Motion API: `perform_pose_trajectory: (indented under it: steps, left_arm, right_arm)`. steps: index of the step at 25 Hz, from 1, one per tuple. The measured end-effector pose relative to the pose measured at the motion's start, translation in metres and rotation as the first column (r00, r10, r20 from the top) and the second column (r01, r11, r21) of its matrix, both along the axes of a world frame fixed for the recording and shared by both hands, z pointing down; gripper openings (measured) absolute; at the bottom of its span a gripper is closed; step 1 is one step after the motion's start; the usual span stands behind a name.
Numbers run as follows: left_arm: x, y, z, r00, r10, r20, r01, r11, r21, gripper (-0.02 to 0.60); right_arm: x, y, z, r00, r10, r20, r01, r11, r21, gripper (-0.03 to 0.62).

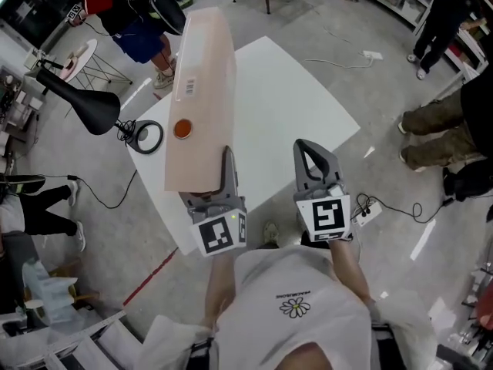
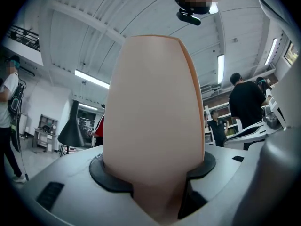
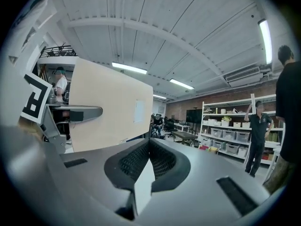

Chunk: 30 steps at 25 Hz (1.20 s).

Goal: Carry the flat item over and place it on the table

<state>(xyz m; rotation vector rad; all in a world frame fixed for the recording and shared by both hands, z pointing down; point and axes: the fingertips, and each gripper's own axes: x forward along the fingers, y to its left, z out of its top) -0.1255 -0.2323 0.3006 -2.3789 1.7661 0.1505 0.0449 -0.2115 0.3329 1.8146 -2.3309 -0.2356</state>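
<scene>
Nearest, the left tool (image 1: 226,177) clamps the near end of the flat board (image 1: 202,99), a pad pressed on either side of it. The right tool (image 1: 314,164) beside it is closed on nothing. The board juts forward, held above the left part of the white table (image 1: 300,106) (not yet resting on it). Likely hazard: gripped at one end only, the long board may pivot or slide in the pads, so its far end strikes the table first.
</scene>
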Motion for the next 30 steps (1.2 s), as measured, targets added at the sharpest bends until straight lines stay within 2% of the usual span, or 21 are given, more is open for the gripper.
perform_pose_trajectory:
  steps: [8, 12, 22, 27, 29, 30]
  left_arm:
    - [0.015, -0.004, 0.003, 0.997, -0.076, 0.011, 0.076, 0.997, 0.003, 0.3]
    - [0.019, -0.005, -0.004, 0.994, -0.106, -0.031, 0.107, 0.994, 0.004, 0.3]
    - [0.016, -0.006, 0.003, 0.989, -0.139, 0.057, 0.139, 0.99, 0.005, 0.299]
    - [0.014, -0.005, 0.006, 0.985, -0.162, 0.059, 0.162, 0.987, 0.001, 0.301]
    - [0.012, -0.005, 0.009, 0.986, -0.164, 0.032, 0.164, 0.986, -0.012, 0.301]
    - [0.01, -0.006, 0.011, 0.988, -0.157, -0.011, 0.157, 0.987, -0.029, 0.3]
  right_arm:
    - [0.008, -0.027, 0.005, 0.995, -0.095, 0.01, 0.095, 0.995, -0.017, 0.011]
    - [0.012, -0.032, 0.009, 0.994, -0.093, 0.058, 0.096, 0.994, -0.048, 0.011]
    - [0.018, -0.032, 0.01, 0.993, -0.108, 0.039, 0.11, 0.993, -0.053, 0.011]
    - [0.016, -0.029, 0.017, 0.992, -0.128, 0.023, 0.129, 0.989, -0.065, 0.011]
    - [0.015, -0.028, 0.021, 0.99, -0.126, 0.059, 0.131, 0.987, -0.092, 0.011]
    - [0.015, -0.028, 0.023, 0.99, -0.121, 0.079, 0.129, 0.986, -0.105, 0.011]
